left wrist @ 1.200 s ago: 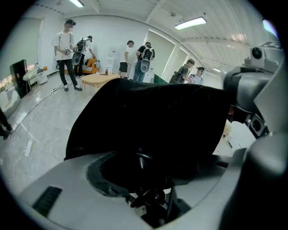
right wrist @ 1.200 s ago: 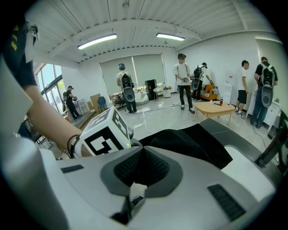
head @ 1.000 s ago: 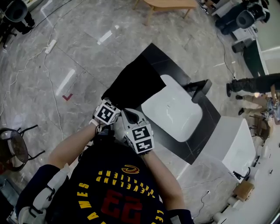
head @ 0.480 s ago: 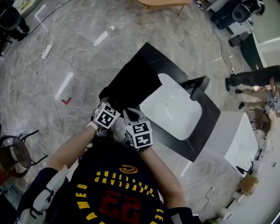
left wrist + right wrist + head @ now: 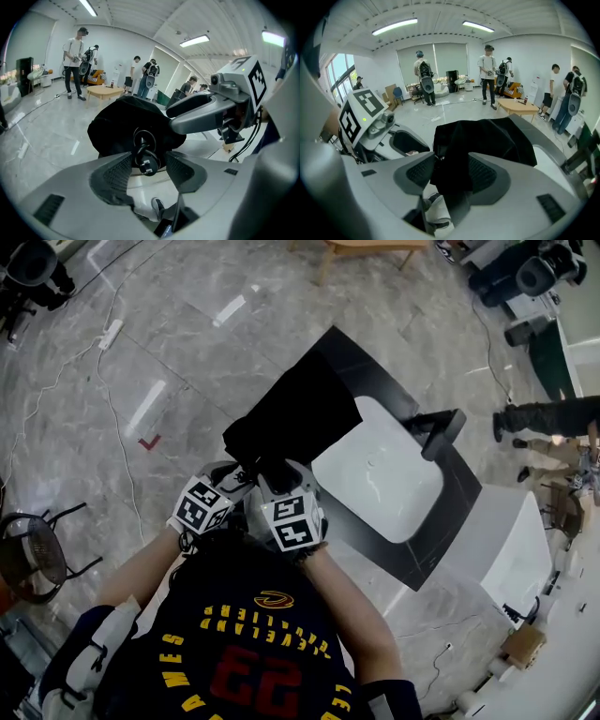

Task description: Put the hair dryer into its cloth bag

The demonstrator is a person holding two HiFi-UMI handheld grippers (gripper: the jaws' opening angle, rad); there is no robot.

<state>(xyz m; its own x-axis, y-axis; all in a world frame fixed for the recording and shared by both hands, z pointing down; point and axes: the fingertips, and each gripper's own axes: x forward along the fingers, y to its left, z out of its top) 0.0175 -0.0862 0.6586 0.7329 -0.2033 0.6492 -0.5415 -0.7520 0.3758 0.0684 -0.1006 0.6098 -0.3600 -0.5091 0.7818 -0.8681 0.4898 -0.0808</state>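
Both tongs are released at the near end of the cloth bag [image 5: 295,418]: right tongs [image 5: 452,161] just opened round its fabric, left tongs [image 5: 148,159] spread about the plug [image 5: 147,165], hair dryer presumably inside.

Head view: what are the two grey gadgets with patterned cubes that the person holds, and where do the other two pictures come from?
No robot here: a person holds a two-jaw gripper in each hand; the cubes belong to them. The head view comes from a camera on the person's head, looking down. Each other picture comes from a camera riding on one gripper, looking along its jaws. On the black countertop, beside a white basin, lies a black cloth bag. The left gripper has its jaws apart; a power plug on a looped cable, hanging from the bag, shows between them, unpinched. The right gripper has just been opening its jaws, with bag cloth between them. The hair dryer itself is not visible.
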